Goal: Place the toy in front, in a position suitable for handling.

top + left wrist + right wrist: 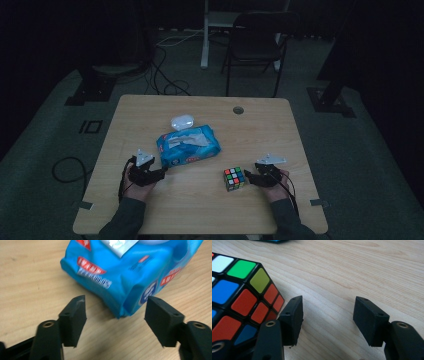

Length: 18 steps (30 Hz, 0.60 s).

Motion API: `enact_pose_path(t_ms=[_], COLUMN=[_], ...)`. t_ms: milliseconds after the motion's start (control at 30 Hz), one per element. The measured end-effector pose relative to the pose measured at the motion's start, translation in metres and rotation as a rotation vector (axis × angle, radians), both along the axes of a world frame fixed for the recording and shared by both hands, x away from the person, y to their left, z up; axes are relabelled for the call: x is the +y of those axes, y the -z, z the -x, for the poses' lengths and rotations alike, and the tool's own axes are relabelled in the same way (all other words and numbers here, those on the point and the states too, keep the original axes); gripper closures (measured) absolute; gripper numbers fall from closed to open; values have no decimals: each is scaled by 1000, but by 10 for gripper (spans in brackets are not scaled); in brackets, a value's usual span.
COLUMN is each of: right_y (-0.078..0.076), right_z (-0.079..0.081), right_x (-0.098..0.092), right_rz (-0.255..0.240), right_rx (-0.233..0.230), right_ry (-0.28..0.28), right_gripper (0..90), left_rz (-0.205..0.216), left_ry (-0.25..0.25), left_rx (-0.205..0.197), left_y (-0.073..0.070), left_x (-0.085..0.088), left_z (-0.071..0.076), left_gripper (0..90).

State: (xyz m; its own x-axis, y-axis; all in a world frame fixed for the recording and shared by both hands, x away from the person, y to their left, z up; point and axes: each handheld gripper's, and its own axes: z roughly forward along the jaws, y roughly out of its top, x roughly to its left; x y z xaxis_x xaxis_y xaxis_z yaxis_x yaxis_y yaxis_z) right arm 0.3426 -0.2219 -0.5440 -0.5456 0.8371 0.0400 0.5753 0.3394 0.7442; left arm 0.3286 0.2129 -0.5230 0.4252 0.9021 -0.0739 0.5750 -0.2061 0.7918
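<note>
On table: left gripper (116, 308) jaws wide near wipes pack (130, 272); right gripper (328, 312) jaws apart beside cube (242, 297).

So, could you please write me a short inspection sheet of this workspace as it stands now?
Surface: wooden table, one round hole near the far edge.
Job's things: blue wet-wipes pack; Rubik's cube.
Clutter: white earbuds case behind the pack.
Grippers: left hand-held gripper open, pack corner just ahead; right hand-held gripper open beside the cube.
Cables: black cables on the floor.
Surroundings: dark room, black chair beyond the table.
</note>
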Motion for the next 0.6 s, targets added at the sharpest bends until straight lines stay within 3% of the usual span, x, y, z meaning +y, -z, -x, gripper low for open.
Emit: enact_pose_path(t_ms=[267,400,600], right_y=[2,2,2], right_z=[-1,-2,-1], right_x=[4,4,4], right_rz=[32,38,39], right_rx=[-7,-9,-8], right_ry=[-17,-20,-21], right_gripper=[399,397,394], left_rz=[-26,-78,-106], left_ry=[-21,-16,-11], left_rx=[48,68,63], left_y=[12,18,20], left_x=[10,7,7], left_z=[-2,-4,-2], left_gripper=[389,390,390])
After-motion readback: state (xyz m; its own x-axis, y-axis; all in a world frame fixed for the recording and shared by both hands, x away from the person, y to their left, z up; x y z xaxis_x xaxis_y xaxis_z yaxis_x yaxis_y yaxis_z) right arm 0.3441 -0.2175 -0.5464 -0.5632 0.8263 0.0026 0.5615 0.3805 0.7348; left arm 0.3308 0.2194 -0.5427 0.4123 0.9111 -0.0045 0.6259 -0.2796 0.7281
